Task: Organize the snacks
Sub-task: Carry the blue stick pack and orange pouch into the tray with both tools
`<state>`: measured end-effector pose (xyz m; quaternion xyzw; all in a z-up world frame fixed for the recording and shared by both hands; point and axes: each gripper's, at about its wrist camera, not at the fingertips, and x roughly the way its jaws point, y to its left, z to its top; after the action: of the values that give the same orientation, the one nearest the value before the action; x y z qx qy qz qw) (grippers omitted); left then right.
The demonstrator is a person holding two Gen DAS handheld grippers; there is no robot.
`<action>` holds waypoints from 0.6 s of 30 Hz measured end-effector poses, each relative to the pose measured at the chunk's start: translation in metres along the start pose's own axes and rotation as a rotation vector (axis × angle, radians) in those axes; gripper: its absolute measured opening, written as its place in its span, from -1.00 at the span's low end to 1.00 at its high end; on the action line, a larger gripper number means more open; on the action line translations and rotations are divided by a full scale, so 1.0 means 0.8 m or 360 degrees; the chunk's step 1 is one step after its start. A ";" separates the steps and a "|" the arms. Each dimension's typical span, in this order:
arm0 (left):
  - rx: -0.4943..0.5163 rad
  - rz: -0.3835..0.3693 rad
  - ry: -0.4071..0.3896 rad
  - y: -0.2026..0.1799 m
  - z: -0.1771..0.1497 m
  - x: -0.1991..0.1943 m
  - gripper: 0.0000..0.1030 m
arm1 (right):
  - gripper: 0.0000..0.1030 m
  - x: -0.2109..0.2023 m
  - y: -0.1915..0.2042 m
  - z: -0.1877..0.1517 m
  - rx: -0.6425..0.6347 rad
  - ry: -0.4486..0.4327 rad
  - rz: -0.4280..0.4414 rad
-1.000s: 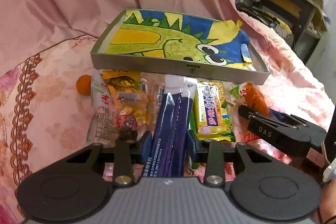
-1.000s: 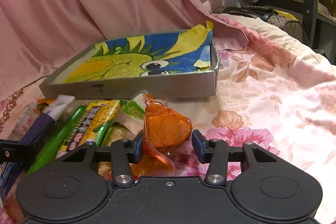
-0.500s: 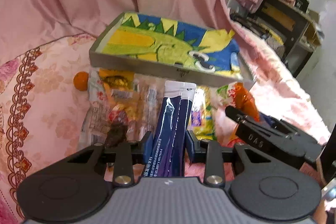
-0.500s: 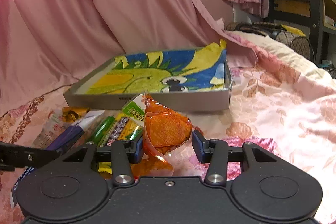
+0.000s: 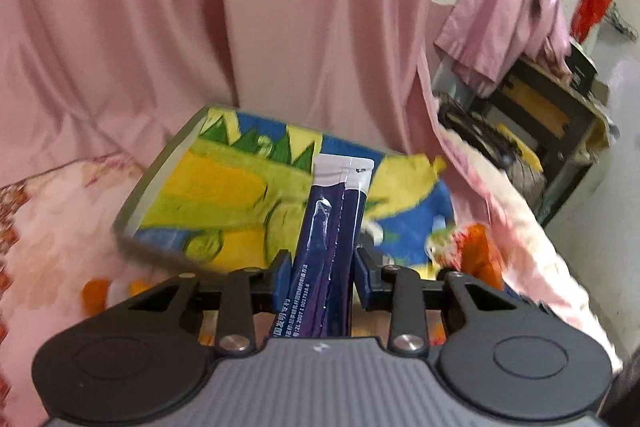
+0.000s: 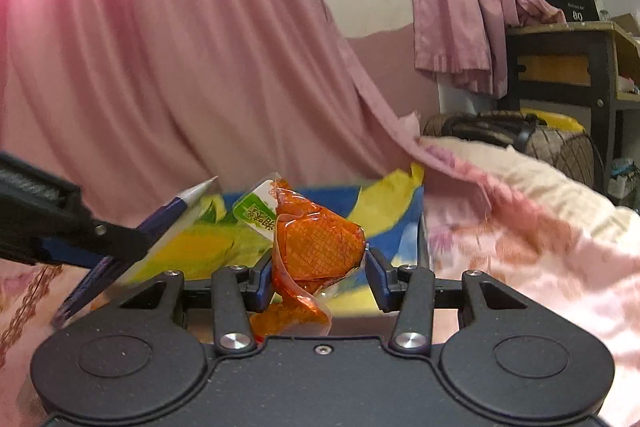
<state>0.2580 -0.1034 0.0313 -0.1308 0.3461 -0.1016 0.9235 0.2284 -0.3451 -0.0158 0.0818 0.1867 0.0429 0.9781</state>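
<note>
Two hand-held grippers hang above a bed, each clamped on a snack. The left hand-held gripper (image 5: 322, 281) pinches a long dark-blue sachet (image 5: 328, 247) with a white sealed end between its blue pads, the jaws set narrow against the packet's sides. The sachet juts forward and up from the jaws, its white tip showing over the shallow grey tray (image 5: 160, 171) lined with a green, yellow and blue dinosaur drawing.

The right hand-held gripper (image 6: 318, 277) holds a crumpled, clear orange snack pouch (image 6: 316, 247) with a green-and-white label at its top; the left pad presses its side and the right pad meets its bulging edge, the jaws about half spread. In the right wrist view the left tool enters from the left edge, the blue sachet (image 6: 132, 247) slanting upward from it, just beside the orange pouch.

The tray rests on a pink floral bedspread (image 6: 520, 247), in front of a hanging pink curtain (image 5: 200, 27). An orange round fruit or sweet (image 5: 94, 293) lies blurred on the bedspread near the tray's near left corner. At far right, a dark-framed shelf unit (image 6: 568, 67) stands with a mauve garment (image 6: 460, 7) draped beside it.
</note>
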 end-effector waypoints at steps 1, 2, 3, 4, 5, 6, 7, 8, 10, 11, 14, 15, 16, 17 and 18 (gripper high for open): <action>-0.0015 -0.0003 -0.0002 -0.002 0.010 0.014 -0.29 | -0.06 0.007 -0.003 0.003 -0.0011 -0.0017 0.0004; -0.0022 -0.0007 -0.0005 -0.004 0.017 0.025 -0.29 | -0.06 0.013 -0.007 0.005 -0.0024 -0.0031 0.0011; -0.0024 -0.0008 -0.0008 -0.006 0.022 0.034 -0.29 | -0.06 0.021 -0.010 0.007 -0.0039 -0.0038 0.0017; -0.0018 -0.0002 -0.0010 -0.010 0.028 0.045 -0.29 | -0.06 0.028 -0.014 0.008 -0.0050 -0.0040 0.0018; -0.0002 0.0005 -0.0010 -0.015 0.033 0.058 -0.29 | -0.06 0.036 -0.018 0.008 -0.0052 -0.0035 0.0014; 0.0016 0.0012 -0.0005 -0.020 0.036 0.071 -0.29 | -0.06 0.042 -0.022 0.008 -0.0047 -0.0025 0.0012; 0.0029 0.0017 0.0002 -0.022 0.039 0.083 -0.29 | -0.06 0.048 -0.026 0.008 -0.0043 -0.0012 0.0016; 0.0036 0.0022 0.0011 -0.024 0.041 0.093 -0.29 | -0.06 0.055 -0.029 0.008 -0.0043 0.0008 0.0021; 0.0031 0.0033 0.0042 -0.026 0.042 0.114 -0.29 | -0.06 0.067 -0.033 0.008 -0.0054 0.0050 0.0032; 0.0025 0.0043 0.0058 -0.027 0.041 0.124 -0.29 | -0.06 0.072 -0.035 0.008 -0.0050 0.0072 0.0047; 0.0010 0.0069 0.0106 -0.027 0.036 0.148 -0.29 | -0.06 0.086 -0.040 0.015 -0.0030 0.0189 0.0071; 0.0007 0.0075 0.0119 -0.027 0.034 0.155 -0.29 | -0.05 0.088 -0.040 0.016 -0.0030 0.0192 0.0060; 0.0006 0.0081 0.0125 -0.026 0.032 0.158 -0.29 | -0.06 0.089 -0.039 0.018 -0.0050 0.0202 0.0054; 0.0009 0.0085 0.0130 -0.025 0.030 0.161 -0.29 | -0.05 0.090 -0.039 0.019 -0.0069 0.0214 0.0054; 0.0016 0.0092 0.0140 -0.026 0.028 0.164 -0.29 | -0.05 0.091 -0.040 0.019 -0.0063 0.0219 0.0052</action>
<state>0.3679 -0.1556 -0.0268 -0.1116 0.3895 -0.0824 0.9105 0.3035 -0.3704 -0.0337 0.0624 0.2512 0.0681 0.9635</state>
